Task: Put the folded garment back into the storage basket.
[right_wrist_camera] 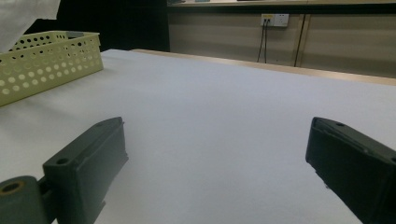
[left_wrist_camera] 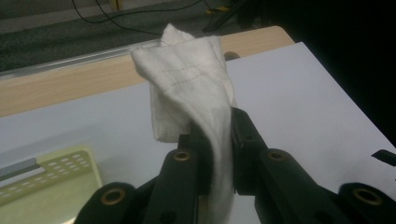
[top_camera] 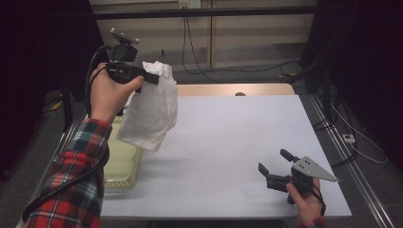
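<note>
White cloth [top_camera: 151,111] is up in the air, and we see it hanging well above the table's left edge, pinched near its top by the left gripper [top_camera: 151,78]. In the left gripper view we look straight down the two black jaws, and they are pressed together on a fold of the cloth [left_wrist_camera: 196,88], which bunches up beyond the tips and drops down between them. Faint stitched lines cross the fabric there. The person's left hand [top_camera: 108,92] wraps the gripper's handle, with a red plaid sleeve [top_camera: 78,175] running down to the bottom left corner of the high view.

Below the cloth we spot a pale yellow perforated basket [top_camera: 124,164] sitting at the left edge of the table [top_camera: 228,142]. What is inside it we cannot really tell, since the cloth and arm cover much of it. In the right gripper view the same basket [right_wrist_camera: 51,58] stands off to the far left on the white surface.

Over at the near right corner, the right gripper [top_camera: 274,162] rests low over the table in the person's right hand [top_camera: 306,202], pointing left. Its jaws stand wide apart with nothing between them, as the right gripper view confirms, bare tabletop [right_wrist_camera: 219,135] showing between the two black fingers [right_wrist_camera: 88,158].
</note>
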`<state>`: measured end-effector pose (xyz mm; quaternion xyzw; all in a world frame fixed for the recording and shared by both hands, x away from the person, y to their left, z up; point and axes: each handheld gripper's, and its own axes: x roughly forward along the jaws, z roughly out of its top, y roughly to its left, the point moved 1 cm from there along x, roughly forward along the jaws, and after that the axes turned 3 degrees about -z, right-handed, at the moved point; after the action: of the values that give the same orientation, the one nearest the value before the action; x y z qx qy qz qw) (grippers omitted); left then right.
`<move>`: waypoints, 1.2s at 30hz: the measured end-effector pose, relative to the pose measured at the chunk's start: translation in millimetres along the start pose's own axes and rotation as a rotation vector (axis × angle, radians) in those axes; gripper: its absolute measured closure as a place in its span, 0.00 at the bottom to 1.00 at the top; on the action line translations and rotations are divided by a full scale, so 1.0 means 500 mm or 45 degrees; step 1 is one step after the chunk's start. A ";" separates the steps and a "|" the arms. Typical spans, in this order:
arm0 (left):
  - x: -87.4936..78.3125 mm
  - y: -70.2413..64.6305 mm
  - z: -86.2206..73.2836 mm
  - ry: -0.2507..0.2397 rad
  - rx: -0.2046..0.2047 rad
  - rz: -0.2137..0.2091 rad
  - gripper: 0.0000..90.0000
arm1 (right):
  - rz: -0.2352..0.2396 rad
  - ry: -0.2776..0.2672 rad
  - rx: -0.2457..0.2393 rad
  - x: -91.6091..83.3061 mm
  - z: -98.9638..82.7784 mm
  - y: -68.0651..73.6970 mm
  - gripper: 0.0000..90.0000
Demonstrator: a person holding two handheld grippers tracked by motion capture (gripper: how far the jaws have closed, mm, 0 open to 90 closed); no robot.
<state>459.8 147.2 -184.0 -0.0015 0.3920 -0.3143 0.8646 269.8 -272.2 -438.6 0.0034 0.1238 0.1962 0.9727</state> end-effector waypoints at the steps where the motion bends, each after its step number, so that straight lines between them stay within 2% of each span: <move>1: -0.003 0.003 -0.001 -0.002 -0.003 0.002 0.91 | 0.000 -0.002 -0.002 0.000 0.000 0.000 0.06; 10: -0.027 0.028 -0.010 -0.009 -0.028 0.030 0.91 | 0.000 0.002 -0.004 0.001 0.000 0.000 0.06; 23: -0.047 0.053 -0.019 -0.011 -0.058 0.041 0.91 | 0.001 0.004 -0.006 0.001 0.000 0.000 0.06; 36: -0.066 0.075 -0.029 -0.015 -0.073 0.078 0.91 | 0.005 0.011 -0.006 0.001 -0.001 0.001 0.06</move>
<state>454.2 198.9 -181.0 -0.0163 0.3958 -0.2764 0.8756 270.1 -271.6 -439.5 0.0008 0.1274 0.1986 0.9718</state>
